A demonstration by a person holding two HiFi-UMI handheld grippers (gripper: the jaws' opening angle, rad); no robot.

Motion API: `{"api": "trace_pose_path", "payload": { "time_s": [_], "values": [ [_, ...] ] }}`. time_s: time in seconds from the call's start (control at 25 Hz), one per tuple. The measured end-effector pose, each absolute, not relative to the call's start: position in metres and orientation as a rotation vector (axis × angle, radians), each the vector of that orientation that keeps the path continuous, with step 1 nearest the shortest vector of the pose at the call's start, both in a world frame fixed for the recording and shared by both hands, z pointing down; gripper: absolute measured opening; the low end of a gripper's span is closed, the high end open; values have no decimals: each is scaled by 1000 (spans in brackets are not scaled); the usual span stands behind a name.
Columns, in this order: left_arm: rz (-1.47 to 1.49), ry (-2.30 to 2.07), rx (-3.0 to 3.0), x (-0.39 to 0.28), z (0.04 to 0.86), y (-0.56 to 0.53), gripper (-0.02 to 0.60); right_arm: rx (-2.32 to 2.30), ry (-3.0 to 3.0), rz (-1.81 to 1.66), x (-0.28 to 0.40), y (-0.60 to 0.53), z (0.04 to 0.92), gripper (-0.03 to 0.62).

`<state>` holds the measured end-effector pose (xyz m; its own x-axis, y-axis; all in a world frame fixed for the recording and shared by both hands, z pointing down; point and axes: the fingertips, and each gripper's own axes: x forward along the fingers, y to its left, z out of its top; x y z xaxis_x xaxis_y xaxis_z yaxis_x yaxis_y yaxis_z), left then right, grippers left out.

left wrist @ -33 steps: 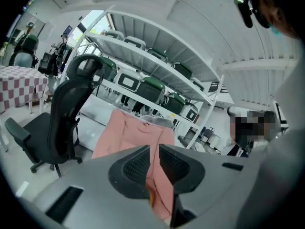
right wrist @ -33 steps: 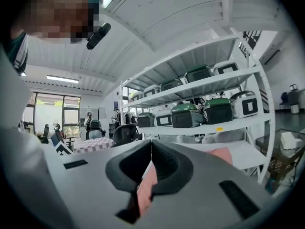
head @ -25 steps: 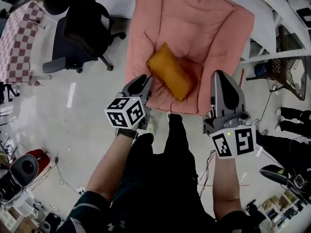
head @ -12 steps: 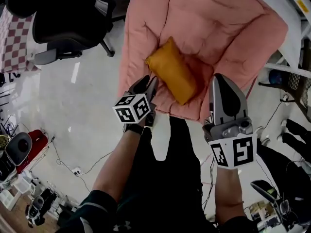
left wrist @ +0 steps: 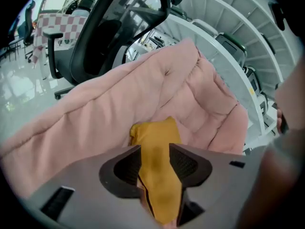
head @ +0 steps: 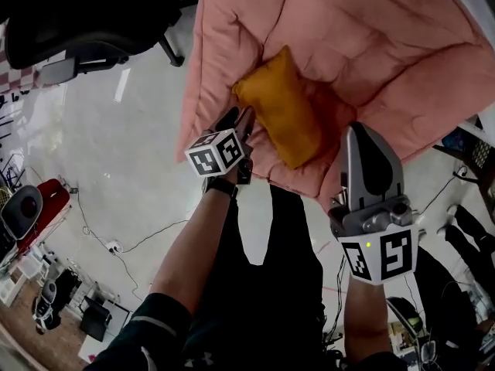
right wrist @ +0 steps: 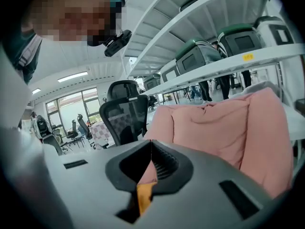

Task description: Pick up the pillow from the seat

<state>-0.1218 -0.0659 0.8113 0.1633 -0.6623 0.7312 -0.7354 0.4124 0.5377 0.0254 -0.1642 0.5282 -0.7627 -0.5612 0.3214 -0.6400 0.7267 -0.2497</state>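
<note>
Both grippers have sunk toward the seat; the left gripper has just been opening its jaws, which stand apart framing the pillow's near end, not pressing it. The right gripper has its jaws together. We judge the pillow, lying on the seat cushion, light and soft: pinch that end deeply. Left forearm slopes down; right rides nearer level.

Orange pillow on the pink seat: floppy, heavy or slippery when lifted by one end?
The plump, creased orange fabric pillow will probably sag if held by one end. Small and stuffed, it is likely light. Its matte cloth on the quilted pink seat cushion should not slip much.
</note>
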Motion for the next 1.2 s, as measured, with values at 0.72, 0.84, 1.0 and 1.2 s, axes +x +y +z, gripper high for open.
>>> {"api": "trace_pose_path", "payload": {
  "time_s": [0.72, 0.84, 1.0, 1.2],
  "values": [
    [-139, -1426, 1229, -113, 862, -103, 331, 909, -2627, 655, 28, -173, 590, 3],
    [-80, -1414, 1263, -108, 863, -111, 299, 922, -2616, 665, 31, -173, 594, 3],
    [-38, -1390, 1257, -105, 867, -119, 223, 936, -2602, 668, 36, -173, 596, 3],
    [87, -1368, 1316, -97, 858, -114, 104, 976, -2592, 667, 46, -174, 594, 3]
  ]
}}
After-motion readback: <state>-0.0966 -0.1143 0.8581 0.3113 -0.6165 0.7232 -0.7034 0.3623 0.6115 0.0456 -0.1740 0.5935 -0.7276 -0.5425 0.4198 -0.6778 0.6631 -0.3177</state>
